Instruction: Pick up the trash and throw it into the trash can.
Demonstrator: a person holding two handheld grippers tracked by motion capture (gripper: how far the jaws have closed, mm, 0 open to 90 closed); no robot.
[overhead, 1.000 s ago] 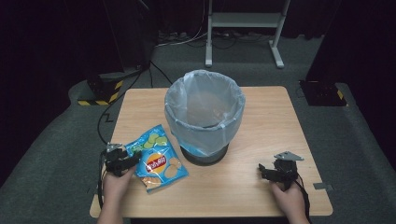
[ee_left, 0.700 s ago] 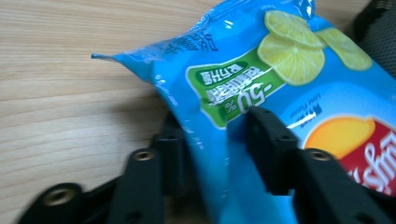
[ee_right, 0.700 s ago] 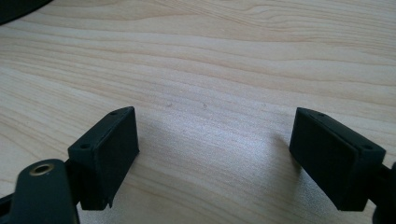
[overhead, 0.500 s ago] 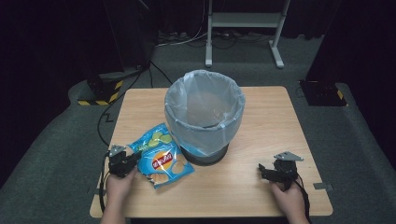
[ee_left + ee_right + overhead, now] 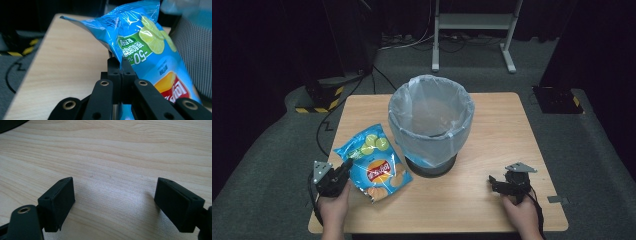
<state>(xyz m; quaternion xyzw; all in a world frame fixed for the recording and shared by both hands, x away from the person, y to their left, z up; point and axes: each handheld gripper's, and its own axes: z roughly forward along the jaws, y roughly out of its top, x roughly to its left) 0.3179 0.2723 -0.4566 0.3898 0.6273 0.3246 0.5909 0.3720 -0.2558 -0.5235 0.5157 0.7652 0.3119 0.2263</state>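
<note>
A blue chip bag with lime pictures lies tilted at the table's front left, its near edge lifted. My left gripper is shut on that edge; in the left gripper view the jaws pinch the bag at the gripper, after closing on it just before. Beside the bag stands a bin lined with a clear plastic bag. My right gripper rests near the front right of the table, open, and the right gripper view shows bare wood between the jaws of the gripper.
The wooden table has bare room right of the bin. Beyond the table a white stand rises on the floor, with black and yellow striped equipment at the left and a dark box at the right.
My left gripper has shut on the bag's near edge and lifted it, dragging the bag toward the front and right. The right gripper has stayed in place.
</note>
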